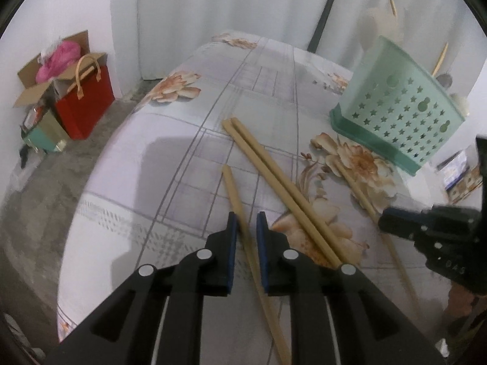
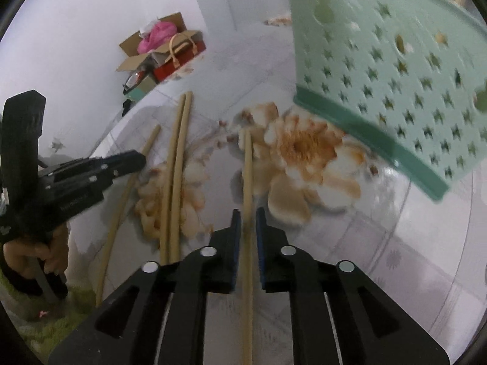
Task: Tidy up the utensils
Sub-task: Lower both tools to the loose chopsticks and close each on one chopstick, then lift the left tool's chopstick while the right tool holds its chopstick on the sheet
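Chopsticks: left gripper point(image 1: 246, 223) and right gripper point(image 2: 248, 220) each straddle one, jaws slightly apart, unclamped; close squarely mid-shaft before lifting toward green star-perforated holder point(image 2: 395, 70).

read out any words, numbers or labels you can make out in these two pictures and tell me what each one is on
"045", faint and only partly legible: on the black body of the right gripper in the left wrist view.
Embossed lettering on the body of the left gripper in the right wrist view: too blurred to read.
Green utensil holder, chopsticks, red bag: no text visible.
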Available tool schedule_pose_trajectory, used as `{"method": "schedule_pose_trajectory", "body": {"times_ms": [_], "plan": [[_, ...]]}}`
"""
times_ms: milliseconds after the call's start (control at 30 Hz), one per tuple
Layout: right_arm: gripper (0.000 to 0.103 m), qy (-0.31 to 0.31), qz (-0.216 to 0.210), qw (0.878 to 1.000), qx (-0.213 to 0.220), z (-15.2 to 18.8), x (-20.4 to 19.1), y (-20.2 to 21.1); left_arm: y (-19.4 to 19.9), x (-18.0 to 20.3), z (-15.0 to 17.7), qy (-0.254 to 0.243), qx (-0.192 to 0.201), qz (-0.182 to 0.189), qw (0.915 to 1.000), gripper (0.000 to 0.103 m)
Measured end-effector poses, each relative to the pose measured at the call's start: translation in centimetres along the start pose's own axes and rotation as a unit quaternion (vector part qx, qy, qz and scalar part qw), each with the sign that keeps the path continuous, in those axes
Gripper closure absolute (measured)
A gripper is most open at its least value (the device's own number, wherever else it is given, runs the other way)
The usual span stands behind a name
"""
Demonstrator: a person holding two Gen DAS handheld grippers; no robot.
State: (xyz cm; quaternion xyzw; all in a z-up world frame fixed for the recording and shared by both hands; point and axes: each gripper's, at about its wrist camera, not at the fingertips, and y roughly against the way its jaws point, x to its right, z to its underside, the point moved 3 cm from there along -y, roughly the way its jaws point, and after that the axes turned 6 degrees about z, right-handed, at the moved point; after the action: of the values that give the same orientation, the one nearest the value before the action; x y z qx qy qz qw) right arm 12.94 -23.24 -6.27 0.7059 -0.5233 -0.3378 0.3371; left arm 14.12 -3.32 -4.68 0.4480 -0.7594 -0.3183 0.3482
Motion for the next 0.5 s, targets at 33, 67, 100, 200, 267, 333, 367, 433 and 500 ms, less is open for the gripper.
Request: {"method": "schedule_pose_trajectory", "body": {"times_ms": [33,67,100,200,267,333,367,433,500], "plan": [[0.087,0.004,0.001,1.0,0.004,-0.4,-0.2,-0.2,-0.2,0.1,-0.2,-0.005,-0.001,-0.007,1.0,0.09],[0.087,0.011,0.01,1.0,0.008,-0.8,-0.4,-0.5,-0.4,0.2,-0.5,-0.01,-0.003,-0.015,0.9998,0.09],[0.087,0.018,0.021,1.0,0.013,-1.2,-0.6,-0.9,-0.6,0.2,-0.8,-0.014,-0.003,-0.022,0.9997,0.09],[0.087,0.028,0.033,0.999,0.015,-1.9,-1.1,-2.0,-1.1,0.2,-1.3,-0.022,-0.005,-0.039,0.999,0.09],[0.092,0.038,0.044,0.998,0.021,-2.2,-1.4,-2.3,-1.4,0.3,-1.5,-0.03,-0.004,-0.05,0.9983,0.09],[0.098,0.038,0.049,0.998,0.022,-2.3,-1.5,-2.5,-1.5,0.6,-1.5,-0.036,-0.002,-0.06,0.9975,0.09],[0.098,0.035,0.047,0.998,0.022,-2.3,-1.5,-2.6,-1.6,0.7,-1.5,-0.041,-0.001,-0.065,0.997,0.09],[0.099,0.025,0.042,0.999,0.021,-2.4,-1.4,-2.6,-1.6,0.9,-1.4,-0.048,0.001,-0.071,0.9963,0.091],[0.099,0.019,0.038,0.999,0.019,-2.3,-1.2,-2.6,-1.6,0.9,-1.4,-0.051,0.002,-0.075,0.9958,0.091]]}}
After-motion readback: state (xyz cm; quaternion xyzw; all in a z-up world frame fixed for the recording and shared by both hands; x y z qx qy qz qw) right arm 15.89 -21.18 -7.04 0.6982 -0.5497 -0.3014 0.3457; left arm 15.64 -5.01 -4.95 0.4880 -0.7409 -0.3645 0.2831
